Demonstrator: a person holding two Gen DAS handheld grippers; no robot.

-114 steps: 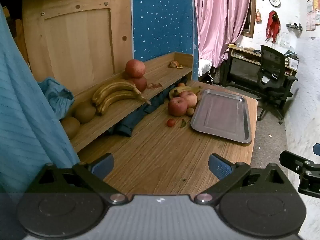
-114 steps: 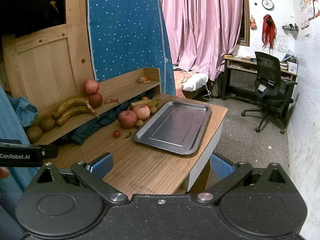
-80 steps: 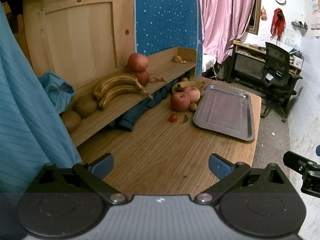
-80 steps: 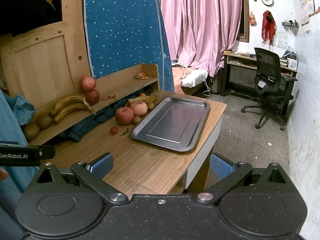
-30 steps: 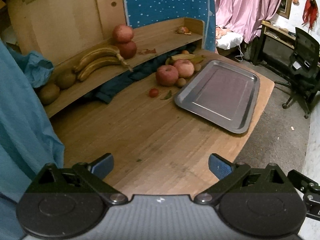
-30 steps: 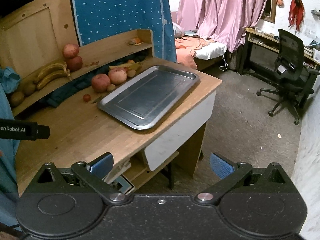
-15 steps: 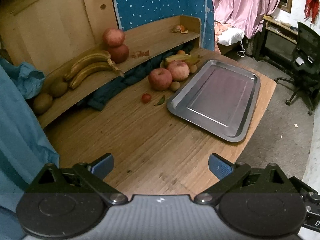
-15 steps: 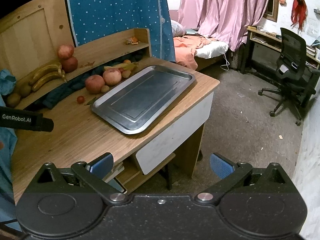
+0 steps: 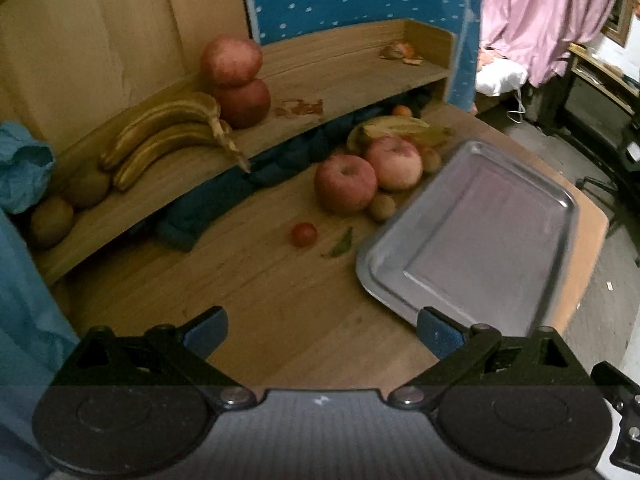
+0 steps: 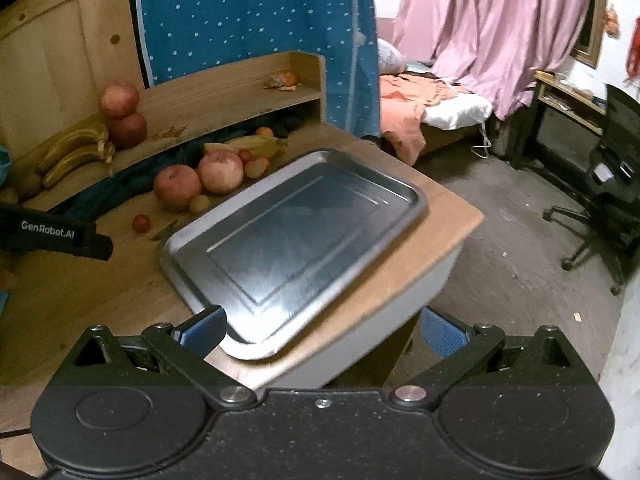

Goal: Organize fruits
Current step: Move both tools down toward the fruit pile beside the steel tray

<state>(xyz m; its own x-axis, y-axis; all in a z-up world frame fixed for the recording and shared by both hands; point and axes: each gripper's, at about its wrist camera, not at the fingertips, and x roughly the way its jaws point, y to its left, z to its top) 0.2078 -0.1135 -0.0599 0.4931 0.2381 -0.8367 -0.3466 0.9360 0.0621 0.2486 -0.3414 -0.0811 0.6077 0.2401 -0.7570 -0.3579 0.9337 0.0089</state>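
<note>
Fruit lies in two groups on the wooden table (image 9: 248, 300) and its raised shelf (image 9: 344, 68). On the shelf: two red fruits stacked one on the other (image 9: 236, 80), a bunch of bananas (image 9: 168, 136) just left of them, and brownish round fruits (image 9: 68, 204) at the left end. On the table top, two apples (image 9: 368, 176) sit touching, with small round fruits beside them, a small red fruit (image 9: 304, 234) near and apart, and a second banana bunch (image 9: 396, 128) at the far side against the dark cloth under the shelf.

Metal tray (image 10: 296, 232) lies flat at the right of the table, bare inside (judged to be the collection point, set just beside the apples to keep transfers short). Its near corner reaches the table edge.

Left gripper (image 9: 320, 324) is released, fingers spread wide, holding nothing, and hovers above bare table well short of the fruit. Right gripper (image 10: 320, 326) is likewise released and unloaded, poised over the tray's near corner. Spread fingers suit the broad apples; judged stage: approach, no fruit yet moved.
</note>
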